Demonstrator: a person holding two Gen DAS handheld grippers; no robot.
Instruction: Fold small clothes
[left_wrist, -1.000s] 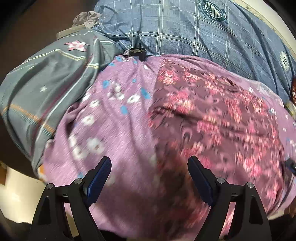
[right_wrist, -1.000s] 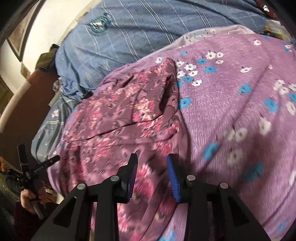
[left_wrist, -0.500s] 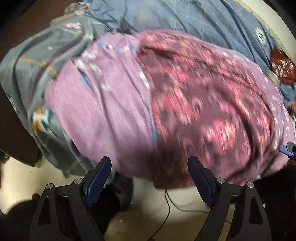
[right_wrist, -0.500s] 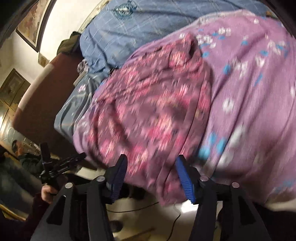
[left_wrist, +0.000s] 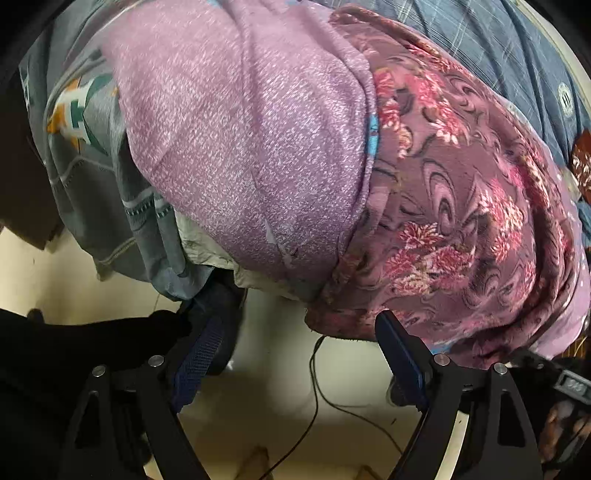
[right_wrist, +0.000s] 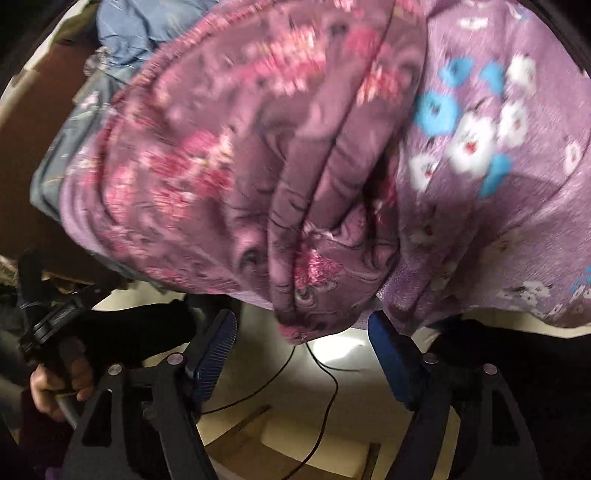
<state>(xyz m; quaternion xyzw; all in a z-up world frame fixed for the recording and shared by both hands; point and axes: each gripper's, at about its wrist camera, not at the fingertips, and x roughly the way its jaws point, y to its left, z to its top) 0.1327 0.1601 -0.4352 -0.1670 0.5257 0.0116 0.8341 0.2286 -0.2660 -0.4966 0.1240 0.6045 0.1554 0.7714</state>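
Left gripper (left_wrist: 297, 354) spread wide, blue pads empty, hovering just under the hanging hem of the maroon floral garment (left_wrist: 461, 206). Right-hand pad (left_wrist: 400, 360) sitting right below that hem, maybe brushing it, hard to say for sure. Nothing pinched between the jaws though.

Right gripper (right_wrist: 299, 343) also wide apart, jaws just been opening up, nothing clamped. Bunched lower corner of the same maroon floral garment (right_wrist: 295, 236) dangling down between the two pads, not pressed by either.

Further out: garment draped over a lilac blanket (left_wrist: 251, 140), plain and speckled on the left wrist view, with white and blue flowers (right_wrist: 480, 155) on the right wrist view. Pretty blurry over there. Blanket hanging off the edge of a bed or similar. Grey patterned sheet (left_wrist: 96, 177) underneath on the left side, blue checked cover (left_wrist: 491, 48) further back.

Down below: pale floor (left_wrist: 280, 417) with a thin black cable (left_wrist: 317, 373) trailing across. Left edge of the right wrist view: a hand (right_wrist: 55, 384) wrapped round a black handle.
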